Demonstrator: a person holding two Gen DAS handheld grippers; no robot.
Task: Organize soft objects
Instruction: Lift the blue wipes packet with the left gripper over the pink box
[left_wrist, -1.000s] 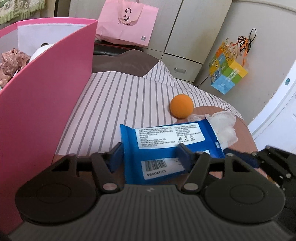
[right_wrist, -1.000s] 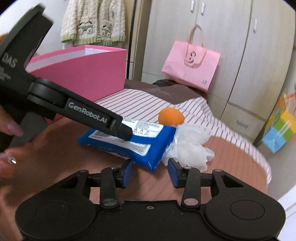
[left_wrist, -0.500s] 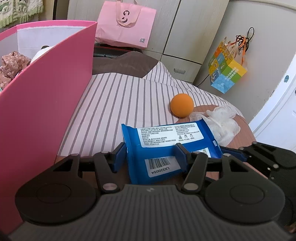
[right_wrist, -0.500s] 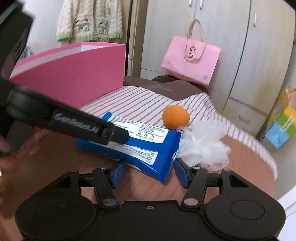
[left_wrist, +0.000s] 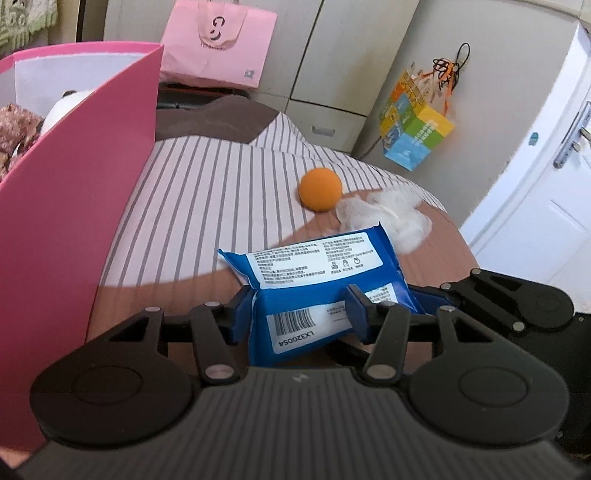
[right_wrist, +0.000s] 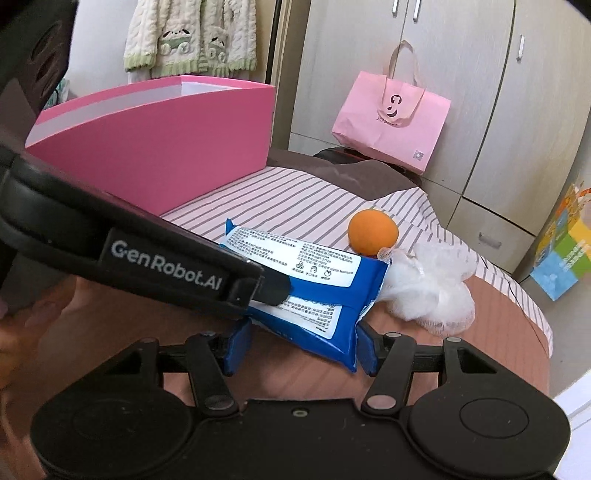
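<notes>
Wipes pack (left_wrist: 317, 280), blue, sits low-centre of frame, clenched by left gripper (left_wrist: 301, 314) w/ jaws on both sides; right gripper (right_wrist: 301, 349) straddles its near end, grip unclear. Risk: slick, squishy film may slip or sag en route. Beyond: orange ball (left_wrist: 320, 189), white mesh pouf (left_wrist: 388, 214); pink box (left_wrist: 92, 192) at left.

pink paper bag (left_wrist: 218, 43) against wardrobe doors (right_wrist: 480, 74), colourful cube bag (left_wrist: 416, 134) hanging, knit sweater (right_wrist: 192, 35) on the wall
</notes>
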